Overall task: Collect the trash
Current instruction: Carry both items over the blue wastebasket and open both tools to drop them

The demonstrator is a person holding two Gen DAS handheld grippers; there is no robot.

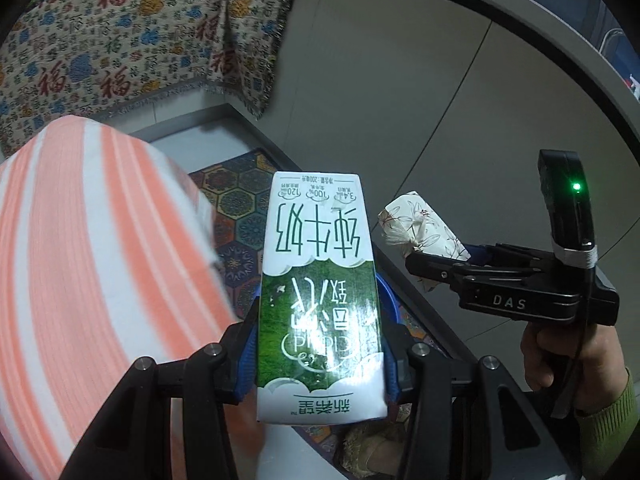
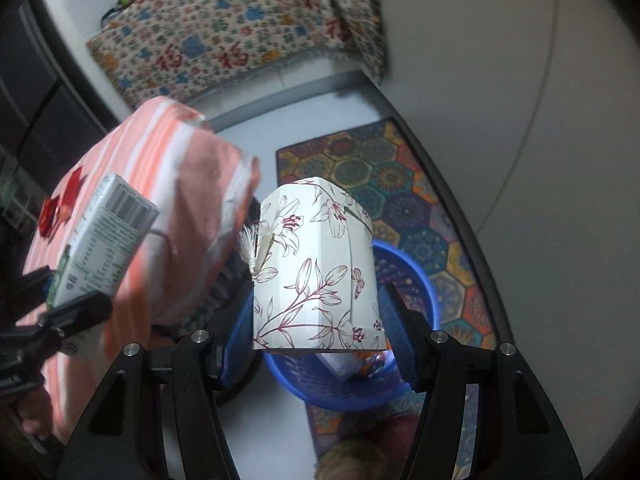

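Observation:
A green and white milk carton [image 1: 320, 300] stands upside down between the blue pads of my left gripper [image 1: 320, 344], which is shut on it. A white box printed with lilies [image 2: 316, 272] is clamped in my right gripper [image 2: 316, 328]. A blue mesh basket [image 2: 416, 280] sits on the floor directly under that box, with some white and orange trash inside. In the left wrist view only a sliver of the basket [image 1: 390, 296] shows behind the carton. The right gripper [image 1: 432, 268] with the lily box [image 1: 420, 224] is to the right. In the right wrist view the left gripper [image 2: 60, 304] holds the carton [image 2: 104, 240] at the left.
An orange and white striped cloth [image 2: 160, 208] covers a raised surface left of the basket. A hexagon-patterned rug [image 2: 400, 184] lies under the basket. A floral throw [image 2: 240, 32] drapes furniture at the back. A grey wall [image 1: 440, 100] runs along the right.

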